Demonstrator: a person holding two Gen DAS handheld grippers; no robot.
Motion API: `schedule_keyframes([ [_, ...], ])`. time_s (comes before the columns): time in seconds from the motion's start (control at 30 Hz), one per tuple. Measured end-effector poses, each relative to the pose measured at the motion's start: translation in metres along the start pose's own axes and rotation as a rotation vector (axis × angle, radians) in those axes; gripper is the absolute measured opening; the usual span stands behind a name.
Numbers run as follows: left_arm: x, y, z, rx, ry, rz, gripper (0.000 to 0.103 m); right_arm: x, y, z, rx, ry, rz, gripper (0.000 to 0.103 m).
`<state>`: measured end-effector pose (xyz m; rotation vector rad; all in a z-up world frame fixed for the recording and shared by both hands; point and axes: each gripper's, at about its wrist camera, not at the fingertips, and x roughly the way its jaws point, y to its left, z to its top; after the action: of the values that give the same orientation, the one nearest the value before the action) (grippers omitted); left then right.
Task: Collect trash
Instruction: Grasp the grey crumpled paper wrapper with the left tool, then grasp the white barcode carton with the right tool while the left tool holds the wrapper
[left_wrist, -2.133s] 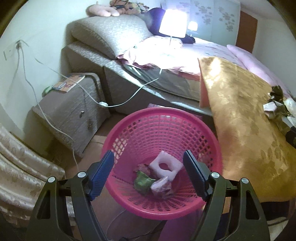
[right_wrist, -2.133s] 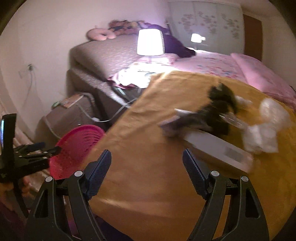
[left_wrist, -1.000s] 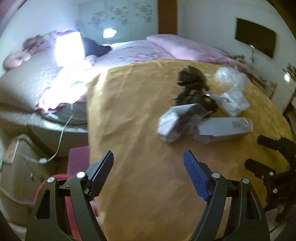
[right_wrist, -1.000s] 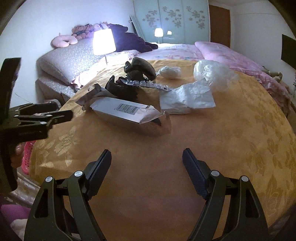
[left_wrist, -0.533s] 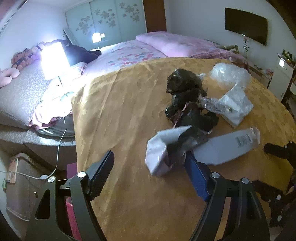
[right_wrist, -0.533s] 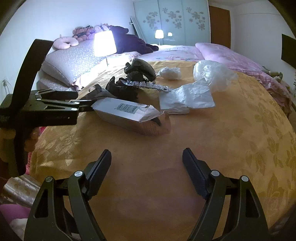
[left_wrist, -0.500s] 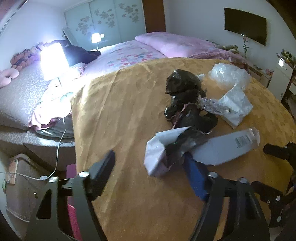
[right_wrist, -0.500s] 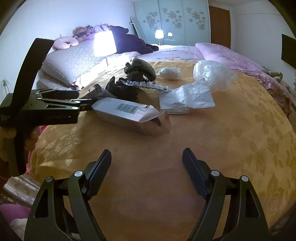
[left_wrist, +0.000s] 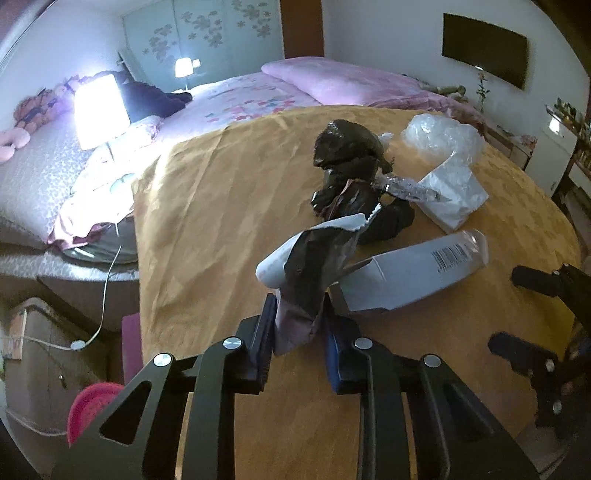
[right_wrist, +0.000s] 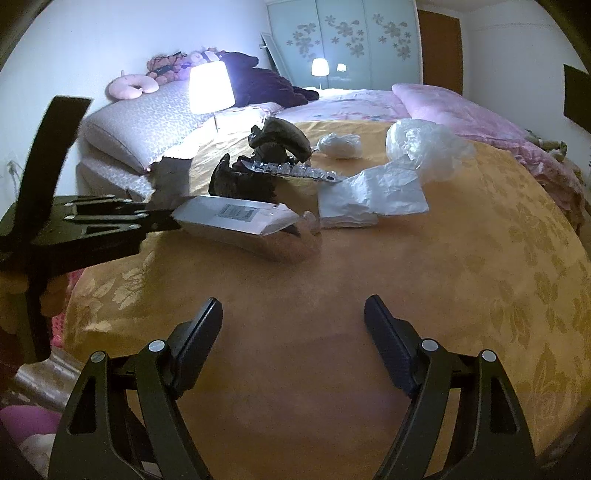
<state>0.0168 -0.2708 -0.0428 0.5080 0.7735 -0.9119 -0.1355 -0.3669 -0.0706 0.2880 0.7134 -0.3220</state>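
A heap of trash lies on the orange bedspread (left_wrist: 207, 206). My left gripper (left_wrist: 299, 325) is shut on a torn dark-and-white wrapper (left_wrist: 314, 254); it also shows in the right wrist view (right_wrist: 171, 181). Beside it lie a white carton with a barcode (left_wrist: 413, 273), black crumpled bags (left_wrist: 347, 147), a clear blister strip (left_wrist: 410, 188), white paper (left_wrist: 450, 195) and a clear plastic bag (left_wrist: 439, 136). My right gripper (right_wrist: 293, 339) is open and empty above bare bedspread, in front of the carton (right_wrist: 236, 218). The pink basket (left_wrist: 88, 410) sits on the floor at lower left.
A lit lamp (left_wrist: 99, 110) stands at the head of the bed beside grey pillows (right_wrist: 140, 122). A bedside cabinet (left_wrist: 40, 343) with a white cable (left_wrist: 107, 295) stands by the bed's left side. Pink bedding (left_wrist: 332, 81) lies beyond the bedspread.
My left gripper swung from the pink basket to the bed, moved onto the wrapper and shut on it. My right gripper has held still over the bedspread.
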Motion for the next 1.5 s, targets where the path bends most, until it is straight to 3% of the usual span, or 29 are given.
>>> schedule_keyframes([
  [0.33,-0.03,0.017,-0.026,-0.063,-0.005,0.01,0.022,0.004,0.001,0.025,-0.064,-0.023,0.023,0.077],
  [0.73,-0.028,0.027,-0.035,-0.108,0.016,0.003,0.022,0.005,0.058,0.053,-0.274,-0.062,0.155,0.076],
  [0.9,-0.029,0.028,-0.038,-0.113,0.015,-0.007,0.022,0.015,0.075,0.058,-0.347,-0.025,0.178,0.076],
  [1.07,-0.031,0.031,-0.039,-0.125,0.014,-0.014,0.022,0.023,0.082,0.056,-0.388,0.024,0.195,0.065],
  [1.33,-0.039,0.037,-0.04,-0.148,-0.003,-0.014,0.022,0.019,0.08,0.051,-0.383,0.053,0.137,0.042],
  [1.5,-0.041,0.038,-0.04,-0.153,-0.006,-0.02,0.022,0.019,0.07,0.046,-0.306,0.122,0.151,0.037],
])
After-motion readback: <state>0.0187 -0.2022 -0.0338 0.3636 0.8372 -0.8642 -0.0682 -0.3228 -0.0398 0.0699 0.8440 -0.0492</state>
